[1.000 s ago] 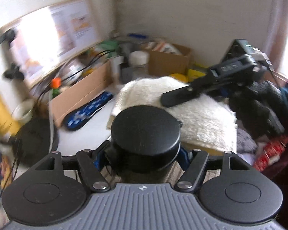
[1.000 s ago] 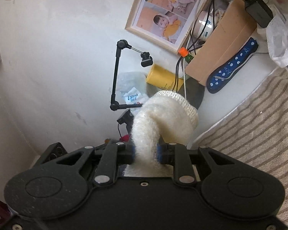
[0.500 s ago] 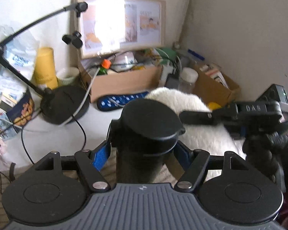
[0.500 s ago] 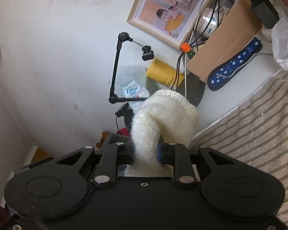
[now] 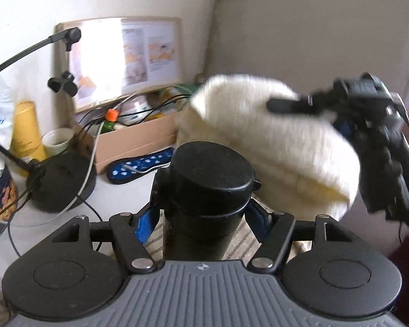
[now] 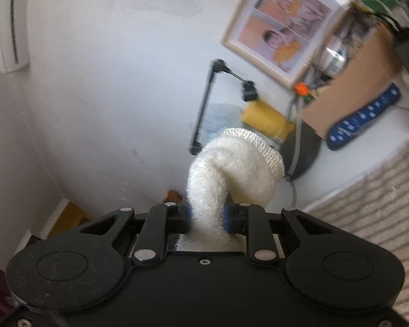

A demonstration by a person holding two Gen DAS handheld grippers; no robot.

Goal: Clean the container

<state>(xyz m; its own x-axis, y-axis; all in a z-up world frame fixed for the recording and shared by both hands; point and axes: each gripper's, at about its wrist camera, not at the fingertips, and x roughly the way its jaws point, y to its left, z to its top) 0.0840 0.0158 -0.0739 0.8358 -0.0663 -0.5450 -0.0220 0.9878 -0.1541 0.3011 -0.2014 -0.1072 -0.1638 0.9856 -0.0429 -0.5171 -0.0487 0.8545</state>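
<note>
Soft daylight; glare whitens the framed picture [image 5: 122,60]; motion blur smears the white cloth [image 5: 272,141]; fisheye edges curve.

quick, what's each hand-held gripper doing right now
Left hand-held gripper: jaws closing on the black container between them.
Right hand-held gripper: shut on the white cloth.

Container [image 5: 207,188]: black throughout, lid included. Cloth [image 5: 261,136]: cream-white, fluffy, with a woven mesh edge. Tool pads [image 6: 227,215]: blue. Mat [image 6: 379,199]: beige with grey stripes. Table [image 5: 122,193]: white. Slipper [image 5: 139,167], far left: dark blue, white dots. Tube [image 5: 27,133]: yellow. Box [image 5: 139,139]: tan cardboard.
</note>
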